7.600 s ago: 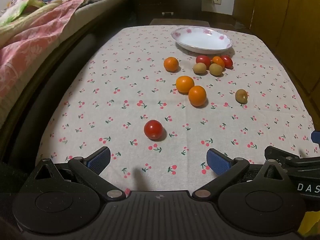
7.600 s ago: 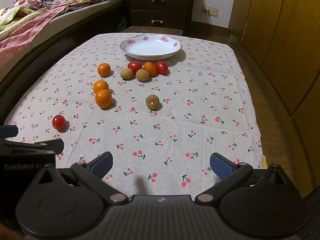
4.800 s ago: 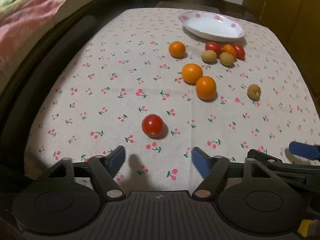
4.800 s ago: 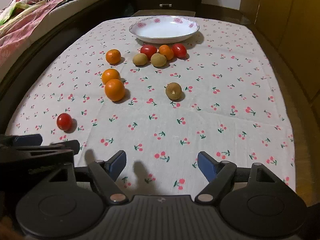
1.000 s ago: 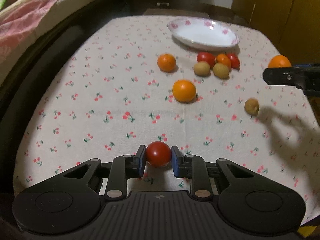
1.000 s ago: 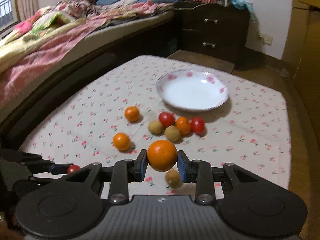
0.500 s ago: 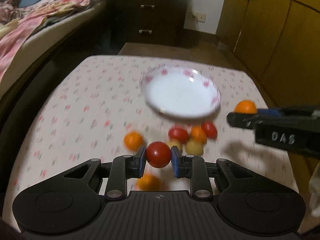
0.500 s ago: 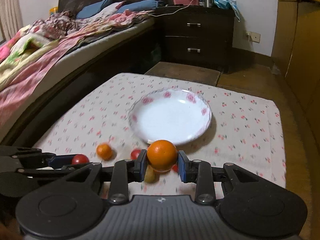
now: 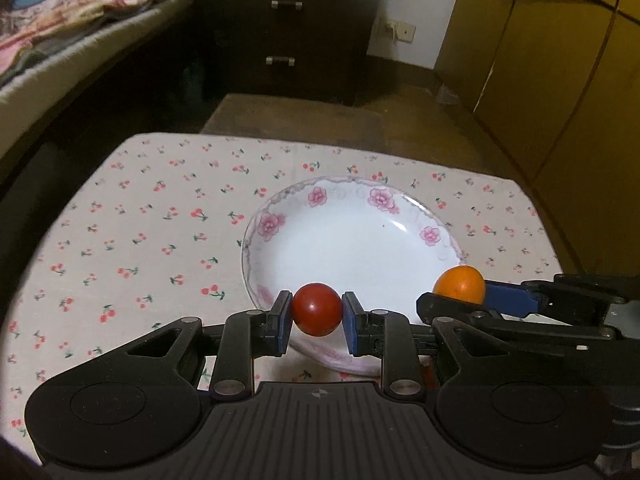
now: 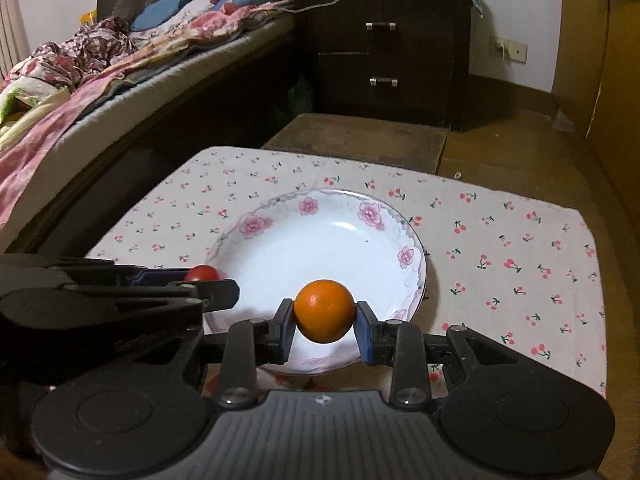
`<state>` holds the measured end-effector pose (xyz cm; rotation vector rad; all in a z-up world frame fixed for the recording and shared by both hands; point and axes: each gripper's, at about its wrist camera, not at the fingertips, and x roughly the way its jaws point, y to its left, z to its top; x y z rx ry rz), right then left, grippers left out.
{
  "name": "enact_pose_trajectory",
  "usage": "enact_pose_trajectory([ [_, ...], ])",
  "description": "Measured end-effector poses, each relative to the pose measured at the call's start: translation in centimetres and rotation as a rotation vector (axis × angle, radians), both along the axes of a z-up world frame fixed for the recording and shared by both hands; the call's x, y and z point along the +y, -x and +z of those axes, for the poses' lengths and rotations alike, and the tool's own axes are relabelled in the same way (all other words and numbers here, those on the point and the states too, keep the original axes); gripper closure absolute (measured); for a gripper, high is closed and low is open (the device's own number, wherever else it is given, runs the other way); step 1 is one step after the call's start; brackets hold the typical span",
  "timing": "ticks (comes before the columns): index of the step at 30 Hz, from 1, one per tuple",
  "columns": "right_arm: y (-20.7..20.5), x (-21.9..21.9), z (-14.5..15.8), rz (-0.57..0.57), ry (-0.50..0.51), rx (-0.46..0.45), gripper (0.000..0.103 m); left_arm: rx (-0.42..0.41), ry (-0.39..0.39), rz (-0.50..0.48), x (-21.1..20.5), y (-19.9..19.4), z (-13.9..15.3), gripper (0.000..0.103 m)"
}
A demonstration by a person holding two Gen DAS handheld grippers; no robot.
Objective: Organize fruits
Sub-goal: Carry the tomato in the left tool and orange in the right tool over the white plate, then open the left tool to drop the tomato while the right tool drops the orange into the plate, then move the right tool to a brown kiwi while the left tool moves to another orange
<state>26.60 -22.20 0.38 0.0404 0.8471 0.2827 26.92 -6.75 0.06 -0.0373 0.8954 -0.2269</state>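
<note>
Both tools grip fruit over the plate [image 9: 256, 240]: left tool [image 9: 316, 316] a tomato [image 9: 317, 309], right tool [image 10: 324, 322] an orange [image 10: 325, 311]. Released together, the round fruits could collide and roll off.

Each camera sits on its own gripper body, behind the fingers, looking forward and steeply down along them. The left wrist view faces the far end of the table, close above the near rim of the plate [image 9: 256, 236], with the right gripper [image 9: 460, 294] entering from its right edge. The right wrist view faces the same way from just beside it, the left gripper [image 10: 202, 276] entering from its left. Both share the plate, the cherry-print cloth [image 9: 132, 216], the dark drawers [image 10: 382, 52] and the bed [image 10: 120, 52]
</note>
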Motion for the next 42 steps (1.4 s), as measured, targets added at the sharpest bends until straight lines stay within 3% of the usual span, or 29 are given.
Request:
enact_pose_trajectory([
  [9,-1.6,0.0,-1.5,0.012,0.002,0.027,0.070,0.043,-0.019,0.009,-0.3,-1.8,-1.8,0.070],
  [18,-2.0,-0.1,-1.8,0.008,0.002,0.034,0.069,0.035,-0.014,0.010,-0.3,-1.9,-1.4,0.068],
  [29,-1.5,-0.3,-0.2,-0.009,-0.024,-0.012,0.067,0.003,0.025,0.016,0.6,-1.2,0.1,0.061],
  [42,2.4,0.4,2.3,0.005,-0.052,-0.050,0.066,-0.017,0.048,0.029,2.7,1.7,1.8,0.059],
])
